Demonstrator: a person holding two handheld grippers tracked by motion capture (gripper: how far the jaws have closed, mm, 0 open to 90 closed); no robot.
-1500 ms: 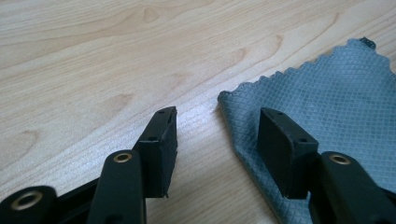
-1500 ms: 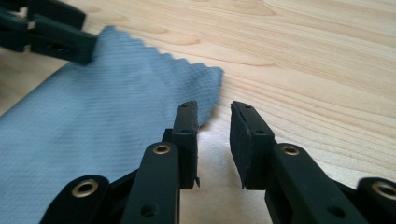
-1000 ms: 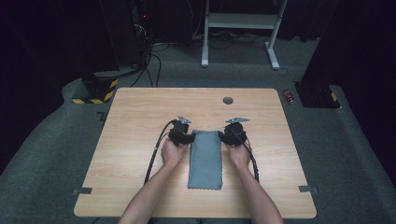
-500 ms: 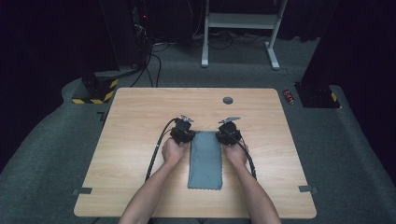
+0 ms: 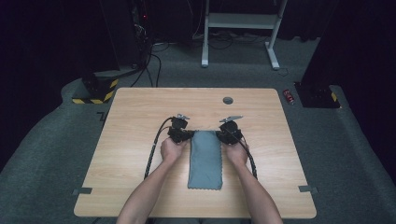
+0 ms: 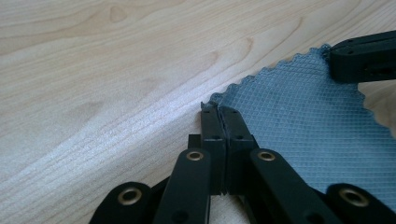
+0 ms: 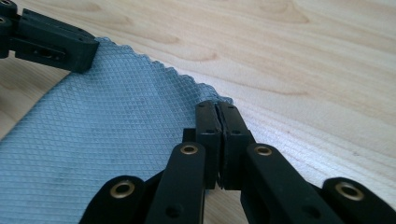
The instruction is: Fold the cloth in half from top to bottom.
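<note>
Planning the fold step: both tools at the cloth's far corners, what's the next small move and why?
Probably lift both corners together. The left tool and right tool, jaws just closing, are each shut on a far corner of the grey cloth, which lies flat on the table.

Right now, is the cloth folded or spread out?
Folded, it seems: the grey cloth lies as a narrow strip on the table. Layers are not discernible; both grippers pinch its far corners.

Wooden table (image 5: 140,154), red can (image 5: 289,96) on the grey floor (image 5: 355,154)
</note>
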